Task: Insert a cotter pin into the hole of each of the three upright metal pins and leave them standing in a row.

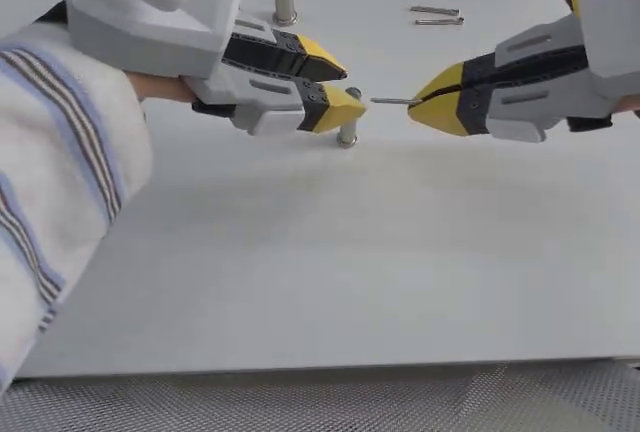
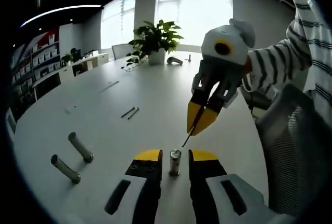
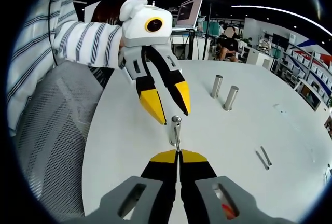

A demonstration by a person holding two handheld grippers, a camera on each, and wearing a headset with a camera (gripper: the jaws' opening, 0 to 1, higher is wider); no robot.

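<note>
Left gripper [image 1: 348, 90]: white-grey shell, black jaws, bright yellow tips.
Right gripper [image 1: 418, 104]: same colours, over at three o'clock.
Sleeve [image 1: 60, 172]: white, blue-brown stripes, nine o'clock.

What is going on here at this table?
A person holds a hand-held gripper in each hand. The left hand-held gripper stands open around an upright metal pin. The right hand-held gripper is shut on a cotter pin and points it at that pin's top, not yet in. Two more metal pins stand farther back, and spare cotter pins lie on the table.
</note>
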